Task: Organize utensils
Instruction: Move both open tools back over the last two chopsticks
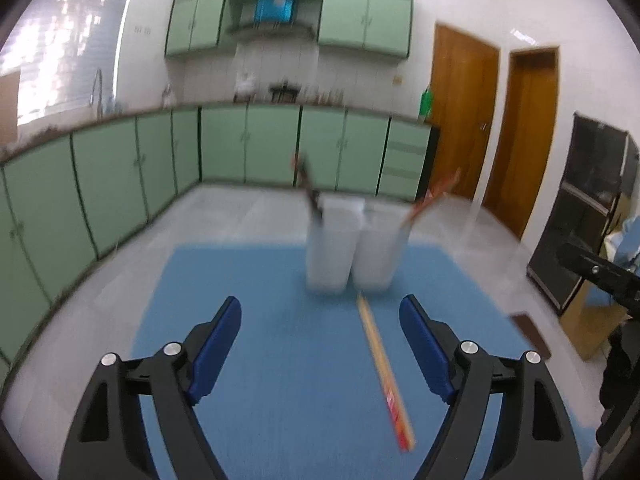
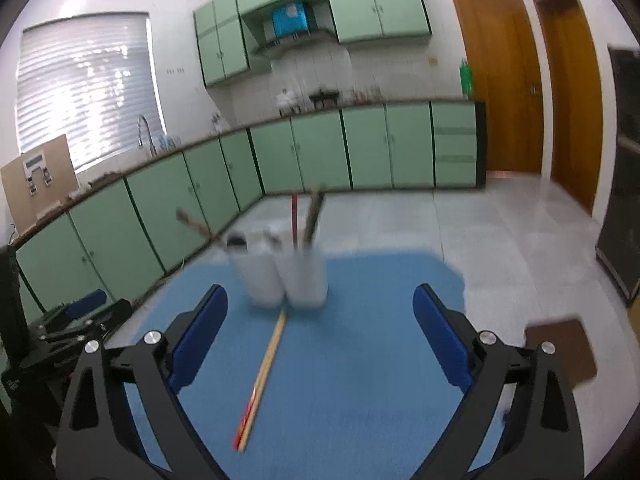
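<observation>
Two white holder cups stand side by side on a blue mat (image 1: 280,360): the left cup (image 1: 332,248) holds a dark-handled utensil (image 1: 310,188), the right cup (image 1: 380,252) holds red-and-wood chopsticks (image 1: 430,196). A pair of wooden chopsticks with red ends (image 1: 384,372) lies on the mat in front of the cups. My left gripper (image 1: 320,344) is open and empty, above the mat, with the chopsticks between its fingers toward the right. In the right wrist view the cups (image 2: 286,276) and lying chopsticks (image 2: 262,376) show too. My right gripper (image 2: 320,340) is open and empty.
The mat lies on a grey table surface (image 2: 500,264). A brown pad (image 2: 560,354) sits off the mat's right edge. The other gripper shows at the left edge (image 2: 72,320) of the right wrist view. Green cabinets (image 1: 248,144) and wooden doors (image 1: 520,132) stand behind.
</observation>
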Action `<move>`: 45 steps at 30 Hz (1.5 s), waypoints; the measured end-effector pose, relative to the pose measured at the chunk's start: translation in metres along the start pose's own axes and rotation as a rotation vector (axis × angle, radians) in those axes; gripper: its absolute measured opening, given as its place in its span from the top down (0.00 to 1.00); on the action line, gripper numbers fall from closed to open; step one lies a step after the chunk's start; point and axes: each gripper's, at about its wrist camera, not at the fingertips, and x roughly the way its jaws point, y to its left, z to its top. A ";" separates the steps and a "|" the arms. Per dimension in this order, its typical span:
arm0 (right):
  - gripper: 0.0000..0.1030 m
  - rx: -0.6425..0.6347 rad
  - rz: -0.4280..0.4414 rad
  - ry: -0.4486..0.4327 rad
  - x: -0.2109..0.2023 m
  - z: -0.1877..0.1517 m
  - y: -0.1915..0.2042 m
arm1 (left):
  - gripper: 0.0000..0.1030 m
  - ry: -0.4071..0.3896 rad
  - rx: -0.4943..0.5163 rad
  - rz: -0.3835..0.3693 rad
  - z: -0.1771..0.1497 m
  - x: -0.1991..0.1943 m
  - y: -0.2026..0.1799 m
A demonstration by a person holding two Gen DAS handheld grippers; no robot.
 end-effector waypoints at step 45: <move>0.32 -0.087 -0.022 0.358 0.060 -0.127 0.042 | 0.22 0.262 0.051 0.089 -0.096 0.036 0.014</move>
